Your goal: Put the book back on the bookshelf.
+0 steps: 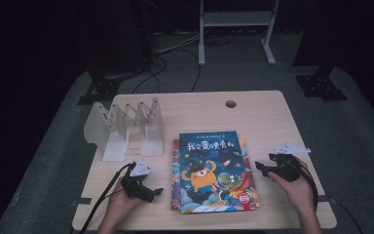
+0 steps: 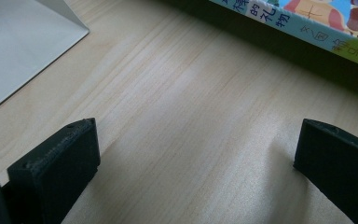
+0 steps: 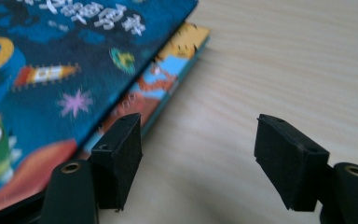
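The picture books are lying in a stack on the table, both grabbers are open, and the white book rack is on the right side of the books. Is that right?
Almost. The white book rack stands on the left side of the books, not the right; the high view shows it. The rest holds: the books lie stacked on the table, and the left gripper and right gripper are both open, jaws apart.

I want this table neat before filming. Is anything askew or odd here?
Only the book stack: the blue top book sits slightly skewed, so the covers beneath poke out along its left and right edges. The white book rack stands upright, and nothing looks spilled or damaged.
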Action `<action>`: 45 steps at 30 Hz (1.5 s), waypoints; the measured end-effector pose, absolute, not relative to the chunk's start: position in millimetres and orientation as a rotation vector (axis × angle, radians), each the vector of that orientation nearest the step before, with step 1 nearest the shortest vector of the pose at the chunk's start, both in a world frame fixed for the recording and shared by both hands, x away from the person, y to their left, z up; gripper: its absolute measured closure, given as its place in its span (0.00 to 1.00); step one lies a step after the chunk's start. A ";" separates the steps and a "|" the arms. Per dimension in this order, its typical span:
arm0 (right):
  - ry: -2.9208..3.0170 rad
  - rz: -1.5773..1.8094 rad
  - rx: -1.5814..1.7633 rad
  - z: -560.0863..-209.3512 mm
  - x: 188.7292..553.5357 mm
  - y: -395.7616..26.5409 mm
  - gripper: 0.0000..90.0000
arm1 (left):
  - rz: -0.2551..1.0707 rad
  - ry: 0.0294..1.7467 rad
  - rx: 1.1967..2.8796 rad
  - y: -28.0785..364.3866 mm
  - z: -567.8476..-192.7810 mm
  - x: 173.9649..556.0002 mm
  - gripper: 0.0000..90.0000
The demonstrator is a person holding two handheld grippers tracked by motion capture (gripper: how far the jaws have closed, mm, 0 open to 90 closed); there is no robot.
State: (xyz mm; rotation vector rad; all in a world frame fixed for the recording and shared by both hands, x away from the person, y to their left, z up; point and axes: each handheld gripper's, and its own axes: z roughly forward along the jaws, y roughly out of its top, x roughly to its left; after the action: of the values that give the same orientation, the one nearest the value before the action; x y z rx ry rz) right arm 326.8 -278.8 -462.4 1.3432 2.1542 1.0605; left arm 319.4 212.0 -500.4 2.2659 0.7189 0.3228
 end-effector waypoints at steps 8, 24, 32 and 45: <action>2.197 1.068 1.308 -452.8 356.8 -253.9 0.35 | 0.322 0.719 2.266 212.0 -500.4 319.5 0.00; 2.262 1.065 1.315 -455.8 420.1 -209.0 0.34 | 0.322 0.719 2.266 212.0 -500.4 319.5 0.00; 2.282 1.091 1.357 -462.7 437.3 -198.8 0.32 | 0.317 0.713 2.265 211.7 -500.5 319.2 0.00; 2.379 1.128 1.300 -464.7 444.4 -188.6 0.29 | 0.344 0.692 2.240 217.8 -491.4 317.9 0.00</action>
State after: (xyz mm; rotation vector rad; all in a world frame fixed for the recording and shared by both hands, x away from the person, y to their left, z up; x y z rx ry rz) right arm 444.4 -188.6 -464.7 1.3001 2.3788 1.1283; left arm 317.9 217.8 -491.4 2.2401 0.6925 0.3444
